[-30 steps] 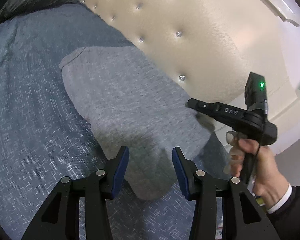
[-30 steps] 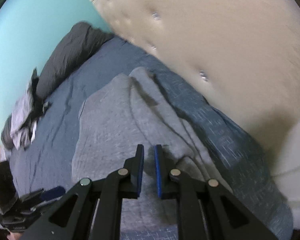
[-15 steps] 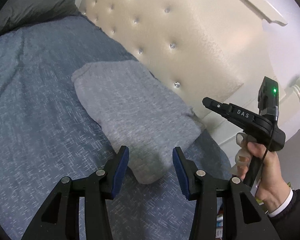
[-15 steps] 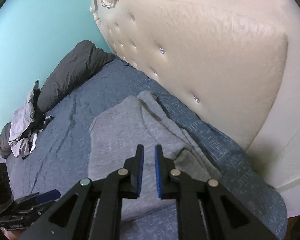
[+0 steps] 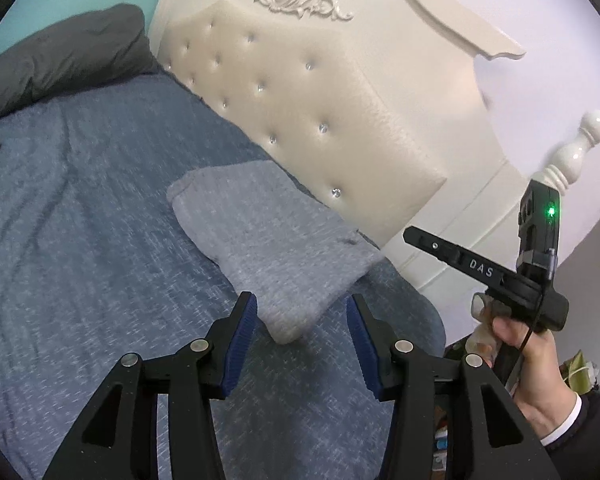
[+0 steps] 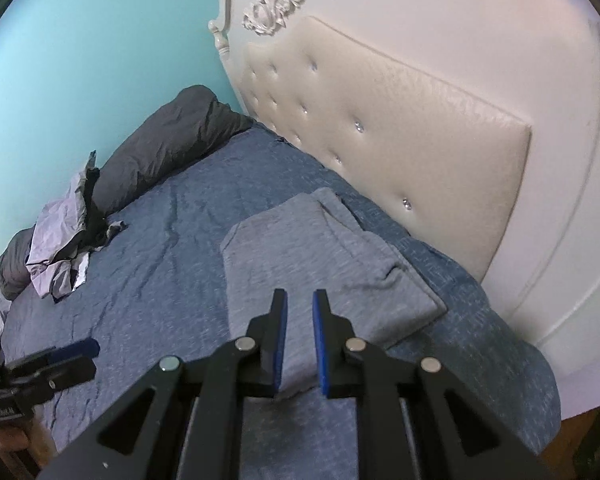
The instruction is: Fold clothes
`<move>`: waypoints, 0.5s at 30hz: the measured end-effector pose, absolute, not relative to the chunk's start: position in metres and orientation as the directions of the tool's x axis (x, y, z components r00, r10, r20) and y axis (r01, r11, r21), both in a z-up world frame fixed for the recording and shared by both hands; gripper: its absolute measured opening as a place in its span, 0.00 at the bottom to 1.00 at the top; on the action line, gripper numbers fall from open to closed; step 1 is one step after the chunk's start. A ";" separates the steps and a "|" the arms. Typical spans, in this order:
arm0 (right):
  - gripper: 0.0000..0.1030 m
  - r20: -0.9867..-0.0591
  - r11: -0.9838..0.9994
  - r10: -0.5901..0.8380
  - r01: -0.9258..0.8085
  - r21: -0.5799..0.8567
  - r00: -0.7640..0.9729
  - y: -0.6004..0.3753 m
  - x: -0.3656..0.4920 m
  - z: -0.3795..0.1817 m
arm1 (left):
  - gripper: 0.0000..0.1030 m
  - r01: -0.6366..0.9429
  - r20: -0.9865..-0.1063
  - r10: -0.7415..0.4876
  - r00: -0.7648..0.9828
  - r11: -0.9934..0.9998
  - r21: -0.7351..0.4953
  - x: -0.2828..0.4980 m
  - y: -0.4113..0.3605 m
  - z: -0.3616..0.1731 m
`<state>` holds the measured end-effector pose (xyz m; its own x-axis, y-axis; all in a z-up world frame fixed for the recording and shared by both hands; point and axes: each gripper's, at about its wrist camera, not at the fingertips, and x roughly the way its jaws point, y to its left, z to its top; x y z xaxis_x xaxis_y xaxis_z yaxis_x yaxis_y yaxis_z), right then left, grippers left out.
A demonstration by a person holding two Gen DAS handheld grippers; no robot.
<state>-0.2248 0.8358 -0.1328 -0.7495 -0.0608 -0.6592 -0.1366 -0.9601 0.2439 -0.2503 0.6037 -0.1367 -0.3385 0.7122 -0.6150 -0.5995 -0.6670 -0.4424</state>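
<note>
Both hand-held grippers, left [image 5: 300, 326] half-open, right [image 6: 300, 334] narrowly parted, have risen empty off the folded garment [image 5: 278, 246].

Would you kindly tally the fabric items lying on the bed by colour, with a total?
Light grey folded garment: 1
Dark grey pillow: 1
Lilac and black crumpled clothes pile: 1
Total: 3

Folded grey garment [image 5: 276, 240] on blue bedspread [image 5: 80, 240], apparently clear of parted fingers [image 5: 240, 340].
</note>
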 end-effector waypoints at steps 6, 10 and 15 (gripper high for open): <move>0.12 -0.653 -0.959 -0.042 -0.153 0.239 -0.757 0.821 -0.194 -0.116 | 0.54 -0.603 -0.601 0.710 -0.366 -0.673 -0.428 -0.231 0.580 -0.112; 0.12 -0.648 -0.962 -0.021 -0.161 0.221 -0.762 0.808 -0.171 -0.102 | 0.56 -0.611 -0.589 0.715 -0.377 -0.670 -0.422 -0.217 0.567 -0.099; 0.12 -0.636 -0.961 -0.020 -0.161 0.225 -0.771 0.792 -0.145 -0.085 | 0.60 -0.624 -0.577 0.716 -0.392 -0.668 -0.406 -0.197 0.548 -0.081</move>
